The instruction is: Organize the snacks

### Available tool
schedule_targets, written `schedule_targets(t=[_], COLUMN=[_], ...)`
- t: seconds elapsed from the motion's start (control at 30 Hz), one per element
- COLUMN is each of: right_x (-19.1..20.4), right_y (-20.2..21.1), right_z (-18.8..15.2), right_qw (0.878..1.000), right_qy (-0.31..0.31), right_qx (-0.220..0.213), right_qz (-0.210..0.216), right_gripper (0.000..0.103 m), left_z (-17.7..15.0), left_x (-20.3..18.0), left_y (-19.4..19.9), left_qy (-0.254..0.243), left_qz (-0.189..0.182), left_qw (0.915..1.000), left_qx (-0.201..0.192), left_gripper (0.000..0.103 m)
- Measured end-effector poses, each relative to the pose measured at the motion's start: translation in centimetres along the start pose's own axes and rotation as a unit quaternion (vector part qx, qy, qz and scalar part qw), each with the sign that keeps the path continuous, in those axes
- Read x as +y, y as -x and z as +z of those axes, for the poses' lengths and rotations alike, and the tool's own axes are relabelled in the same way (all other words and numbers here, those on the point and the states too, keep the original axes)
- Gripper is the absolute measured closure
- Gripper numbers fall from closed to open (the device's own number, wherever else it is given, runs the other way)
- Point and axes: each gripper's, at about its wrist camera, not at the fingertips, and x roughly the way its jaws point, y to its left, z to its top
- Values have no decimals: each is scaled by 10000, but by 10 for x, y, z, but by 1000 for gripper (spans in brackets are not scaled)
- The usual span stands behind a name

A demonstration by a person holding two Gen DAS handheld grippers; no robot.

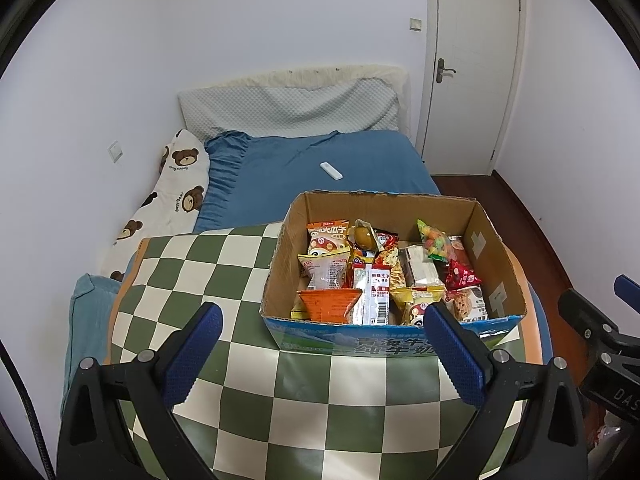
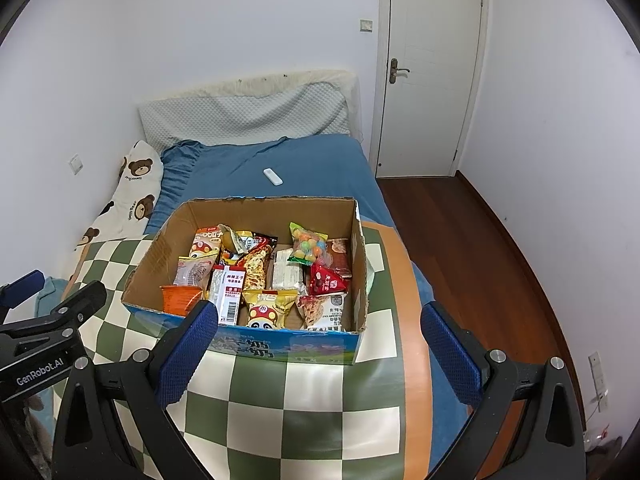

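An open cardboard box with a blue printed front stands on a green-and-white checkered mat; it also shows in the right wrist view. Several snack packets lie inside it, among them an orange packet, a white barcode packet and a bag of coloured candies. My left gripper is open and empty, just in front of the box. My right gripper is open and empty, at the box's near edge.
The mat lies on a bed with a blue sheet. A white remote lies on the sheet. A bear-print pillow is at the left. A white door and wooden floor are at the right.
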Motion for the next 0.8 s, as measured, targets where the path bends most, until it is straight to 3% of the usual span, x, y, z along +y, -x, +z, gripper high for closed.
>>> schedule_targets(t=[0.8], right_x=[1], right_y=[2], right_z=[-4], right_qw=[10000], right_qy=[-14], right_qx=[29], right_qz=[2], right_gripper=[0], left_z=[0], left_x=[-2], left_y=[3], left_qy=[8], left_qz=[-8], left_qw=[10000], left_qx=[-1], left_gripper=[0])
